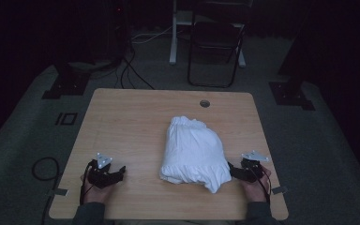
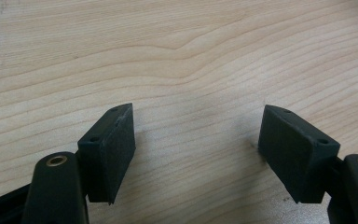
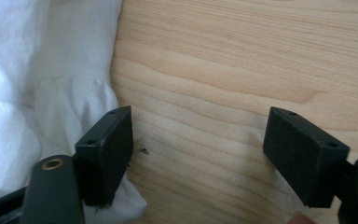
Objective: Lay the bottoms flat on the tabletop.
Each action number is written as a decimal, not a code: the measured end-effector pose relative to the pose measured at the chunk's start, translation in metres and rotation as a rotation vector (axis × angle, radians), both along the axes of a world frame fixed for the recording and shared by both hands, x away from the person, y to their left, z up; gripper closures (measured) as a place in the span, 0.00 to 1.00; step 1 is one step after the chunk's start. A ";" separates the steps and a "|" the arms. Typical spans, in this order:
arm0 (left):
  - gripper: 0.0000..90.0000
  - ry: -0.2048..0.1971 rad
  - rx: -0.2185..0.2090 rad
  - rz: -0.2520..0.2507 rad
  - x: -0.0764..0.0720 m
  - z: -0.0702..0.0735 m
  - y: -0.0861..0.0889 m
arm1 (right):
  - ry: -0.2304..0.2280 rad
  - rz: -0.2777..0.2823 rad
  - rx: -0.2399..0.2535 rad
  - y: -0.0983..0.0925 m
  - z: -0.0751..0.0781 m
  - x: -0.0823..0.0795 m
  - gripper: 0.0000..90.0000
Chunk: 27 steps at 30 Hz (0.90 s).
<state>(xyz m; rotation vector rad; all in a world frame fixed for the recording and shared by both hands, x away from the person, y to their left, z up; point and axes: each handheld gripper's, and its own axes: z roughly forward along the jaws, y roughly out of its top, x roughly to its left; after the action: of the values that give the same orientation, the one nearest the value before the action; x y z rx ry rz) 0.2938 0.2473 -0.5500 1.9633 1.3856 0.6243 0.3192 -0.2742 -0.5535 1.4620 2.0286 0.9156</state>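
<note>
**Both grippers empty beside the white cloth**

Jaws on both grippers stand wide with nothing between them. From the high view, the left gripper (image 1: 115, 173) rests on the table (image 1: 136, 112), apart from the folded white cloth (image 1: 194, 152); the right gripper (image 1: 236, 171) sits just beside it. The left gripper view shows bare wood between the jaws. In the right gripper view, the cloth (image 3: 37, 93) lies against the left jaw.

The cloth (image 1: 194, 152) is plain white. The table (image 1: 131, 122) is pale wood with wavy brown grain. Both grippers, left (image 1: 115, 174) and right (image 1: 236, 171), are black with grey plates. The floor (image 1: 23, 136) is dark grey.
</note>
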 end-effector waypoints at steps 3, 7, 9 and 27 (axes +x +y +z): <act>0.30 0.000 0.000 0.003 0.000 0.000 0.000 | -0.004 0.005 0.000 -0.002 0.000 0.000 0.30; 0.33 -0.004 -0.004 0.024 0.000 0.000 0.001 | -0.004 0.010 -0.001 -0.002 0.000 0.000 0.30; 0.35 -0.006 -0.004 0.027 -0.001 0.000 0.001 | -0.004 0.010 -0.001 -0.002 0.000 0.000 0.30; 0.52 -0.055 -0.010 -0.123 -0.011 0.025 -0.036 | -0.023 -0.005 0.063 -0.005 0.006 -0.006 0.45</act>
<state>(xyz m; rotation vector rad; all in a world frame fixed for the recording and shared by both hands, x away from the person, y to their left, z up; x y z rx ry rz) 0.2831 0.2113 -0.5254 1.9914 1.2226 0.6083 0.3128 -0.2796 -0.5479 1.4827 1.9951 0.9984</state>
